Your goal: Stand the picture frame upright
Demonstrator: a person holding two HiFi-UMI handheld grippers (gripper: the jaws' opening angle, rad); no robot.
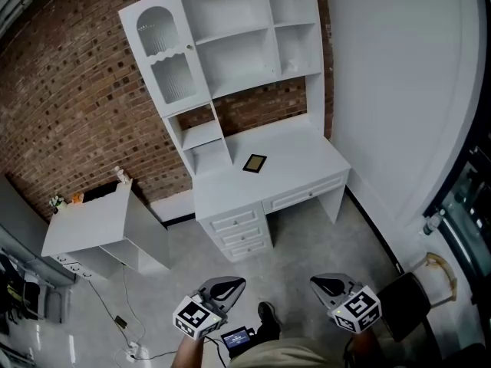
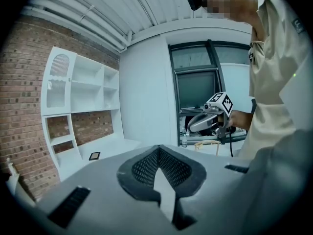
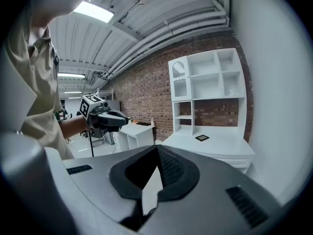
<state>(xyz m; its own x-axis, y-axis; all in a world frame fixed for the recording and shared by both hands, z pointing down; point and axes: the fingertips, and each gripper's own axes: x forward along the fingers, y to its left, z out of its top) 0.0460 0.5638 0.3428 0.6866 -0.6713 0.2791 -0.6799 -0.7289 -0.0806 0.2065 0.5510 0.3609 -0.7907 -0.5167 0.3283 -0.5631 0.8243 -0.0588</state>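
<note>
A small dark picture frame [image 1: 255, 163] lies flat on the white desk [image 1: 307, 159], far ahead of me. It also shows as a small dark square in the left gripper view [image 2: 94, 155] and the right gripper view [image 3: 202, 137]. My left gripper [image 1: 232, 285] and right gripper [image 1: 323, 284] are held low near my body, well short of the desk. Both are shut with nothing between the jaws. The left gripper's own jaws [image 2: 159, 153] and the right gripper's own jaws [image 3: 157, 150] each meet at the tip.
A white hutch of shelves [image 1: 230, 44] stands on the desk against the brick wall [image 1: 69, 106]. A low white cabinet [image 1: 100, 225] sits to the left, with cables [image 1: 123, 324] on the floor. A black chair [image 1: 406, 301] is at the right by the white wall.
</note>
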